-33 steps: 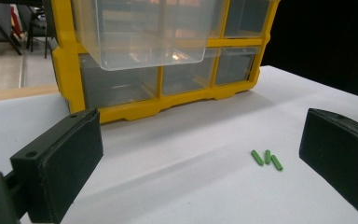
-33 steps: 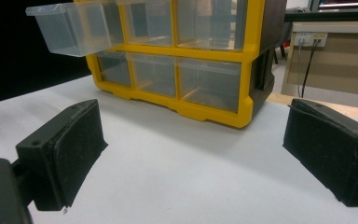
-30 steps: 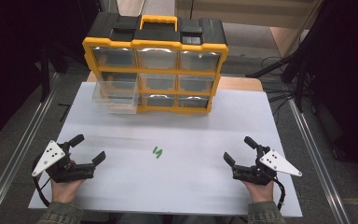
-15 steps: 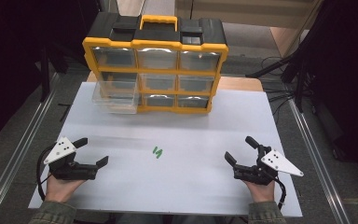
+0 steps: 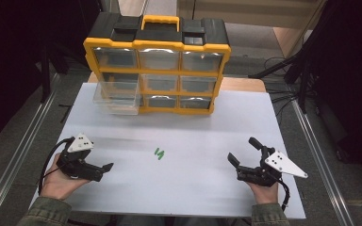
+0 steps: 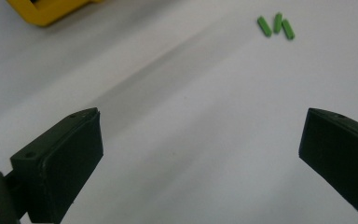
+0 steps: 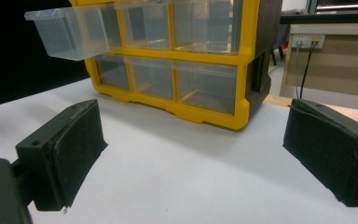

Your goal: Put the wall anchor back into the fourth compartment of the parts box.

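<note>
Three small green sticks (image 5: 159,153) lie close together in the middle of the white sheet (image 5: 188,188); the left gripper view has them (image 6: 276,25) far ahead, up and to the right. My left gripper (image 5: 92,157) sits low at the near left, open and holding nothing, its jaws turned toward the sticks. In its own view the left gripper (image 6: 200,140) frames bare sheet. At the near right my right gripper (image 5: 243,150) is open and empty. From its own view the right gripper (image 7: 193,140) faces the yellow drawer organizer (image 7: 191,60).
The yellow and black organizer (image 5: 158,66) stands at the back of the sheet with several clear drawers. One clear drawer (image 5: 117,98) in the left column is pulled out over the sheet, also seen as the drawer (image 7: 70,30). Metal rails (image 5: 23,155) run along both table sides.
My left gripper has rolled over and swung its jaws to the right, toward the green sticks. The right gripper has barely moved.
</note>
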Demonstrator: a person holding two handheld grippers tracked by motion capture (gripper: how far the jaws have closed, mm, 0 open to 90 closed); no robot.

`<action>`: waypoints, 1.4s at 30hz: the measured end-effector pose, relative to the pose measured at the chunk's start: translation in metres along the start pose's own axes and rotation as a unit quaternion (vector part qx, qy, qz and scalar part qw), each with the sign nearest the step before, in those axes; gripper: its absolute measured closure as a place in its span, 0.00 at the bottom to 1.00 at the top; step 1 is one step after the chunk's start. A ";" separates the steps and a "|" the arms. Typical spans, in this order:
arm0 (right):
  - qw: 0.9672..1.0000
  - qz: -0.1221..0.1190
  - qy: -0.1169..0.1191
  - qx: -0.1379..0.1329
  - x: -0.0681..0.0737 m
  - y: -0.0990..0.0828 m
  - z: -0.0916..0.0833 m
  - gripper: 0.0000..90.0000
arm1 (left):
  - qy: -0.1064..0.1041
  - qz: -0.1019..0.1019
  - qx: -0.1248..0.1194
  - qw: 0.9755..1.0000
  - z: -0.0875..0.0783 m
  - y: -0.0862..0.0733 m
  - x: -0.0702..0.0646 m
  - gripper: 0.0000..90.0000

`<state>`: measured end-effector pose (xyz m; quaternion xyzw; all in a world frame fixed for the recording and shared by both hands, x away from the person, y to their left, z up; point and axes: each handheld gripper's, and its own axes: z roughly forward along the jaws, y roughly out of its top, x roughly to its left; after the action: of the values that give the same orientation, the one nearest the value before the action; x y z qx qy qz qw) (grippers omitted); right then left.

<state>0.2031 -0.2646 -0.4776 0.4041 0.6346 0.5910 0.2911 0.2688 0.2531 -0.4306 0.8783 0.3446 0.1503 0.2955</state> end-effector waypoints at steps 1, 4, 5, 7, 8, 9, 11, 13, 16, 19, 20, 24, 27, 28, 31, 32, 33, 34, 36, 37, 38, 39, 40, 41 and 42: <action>1.000 0.000 0.000 0.000 0.000 0.000 0.000 0.06 | -0.003 0.010 0.029 1.000 0.002 0.004 -0.002 0.00; 1.000 0.000 0.000 0.000 0.000 0.000 0.000 0.06 | -0.005 0.022 0.061 0.998 0.005 0.007 -0.003 0.00; 1.000 -0.001 0.000 0.001 0.000 0.000 0.000 0.06 | -0.007 0.034 0.091 0.995 0.008 0.010 -0.005 0.00; 1.000 -0.001 0.001 0.002 0.000 0.000 0.000 0.06 | -0.012 0.042 0.116 0.992 0.011 0.012 -0.005 0.00; 1.000 -0.001 0.000 0.002 0.000 0.000 0.000 0.06 | -0.012 0.046 0.127 0.991 0.012 0.013 -0.005 0.00; 1.000 0.000 0.001 0.002 0.000 0.000 0.000 0.06 | -0.012 0.048 0.136 0.989 0.013 0.014 -0.005 0.00; 1.000 -0.001 0.001 0.002 0.000 0.000 0.000 0.06 | -0.013 0.054 0.158 0.986 0.015 0.015 -0.003 0.00; 1.000 -0.001 0.001 0.001 0.000 0.000 0.000 0.06 | -0.011 0.058 0.169 0.984 0.016 0.015 -0.003 0.00; 1.000 -0.001 0.001 0.001 0.000 0.000 0.000 0.06 | -0.008 0.071 0.206 0.976 0.019 0.017 -0.003 0.00; 1.000 0.000 0.001 0.002 0.000 0.000 0.000 0.06 | -0.006 0.080 0.232 0.969 0.021 0.018 -0.005 0.00; 1.000 0.000 0.001 0.002 0.000 0.000 0.000 0.06 | -0.006 0.081 0.237 0.968 0.021 0.019 -0.005 0.00; 1.000 -0.001 0.001 0.002 0.001 0.000 0.001 0.06 | -0.007 0.079 0.244 0.967 0.023 0.023 -0.005 0.00; 1.000 0.000 0.001 0.003 0.001 0.000 0.001 0.06 | -0.004 0.076 0.248 0.966 0.027 0.026 -0.007 0.00; 1.000 0.000 0.001 0.003 0.001 0.000 0.001 0.06 | -0.002 0.077 0.250 0.965 0.028 0.028 -0.008 0.00; 1.000 0.000 0.001 0.004 0.001 0.000 0.001 0.06 | 0.002 0.076 0.253 0.964 0.034 0.035 -0.011 0.00; 1.000 0.000 0.002 0.005 0.001 0.000 0.001 0.06 | 0.003 0.073 0.253 0.965 0.035 0.037 -0.012 0.00; 1.000 0.000 0.002 0.005 0.001 0.000 0.001 0.06 | 0.003 0.073 0.253 0.965 0.035 0.037 -0.012 0.00; 1.000 0.000 0.002 0.005 0.001 0.000 0.001 0.06 | 0.003 0.074 0.254 0.965 0.036 0.040 -0.013 0.00; 1.000 0.000 0.002 0.005 0.001 -0.001 0.001 0.06 | 0.006 0.074 0.257 0.964 0.041 0.048 -0.016 0.00; 1.000 0.000 0.002 0.005 0.001 -0.001 0.001 0.06 | 0.006 0.074 0.257 0.964 0.041 0.048 -0.016 0.00; 1.000 0.001 0.002 0.005 0.001 -0.001 0.001 0.06 | 0.009 0.073 0.257 0.964 0.044 0.051 -0.018 0.00; 1.000 0.001 0.002 0.005 0.001 -0.001 0.001 0.06 | 0.007 0.074 0.258 0.963 0.046 0.054 -0.020 0.00; 1.000 0.001 0.002 0.005 0.001 -0.001 0.001 0.06 | 0.010 0.077 0.262 0.962 0.052 0.059 -0.025 0.00; 1.000 0.001 0.003 0.006 0.001 -0.001 0.001 0.06 | 0.010 0.077 0.262 0.962 0.052 0.059 -0.025 0.00; 1.000 0.000 0.003 0.006 0.001 -0.001 0.001 0.06 | 0.010 0.078 0.263 0.962 0.055 0.063 -0.027 0.00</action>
<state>0.2035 -0.2634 -0.4783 0.4041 0.6387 0.5885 0.2869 0.3076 0.1745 -0.4364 0.9476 0.3055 0.0855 0.0384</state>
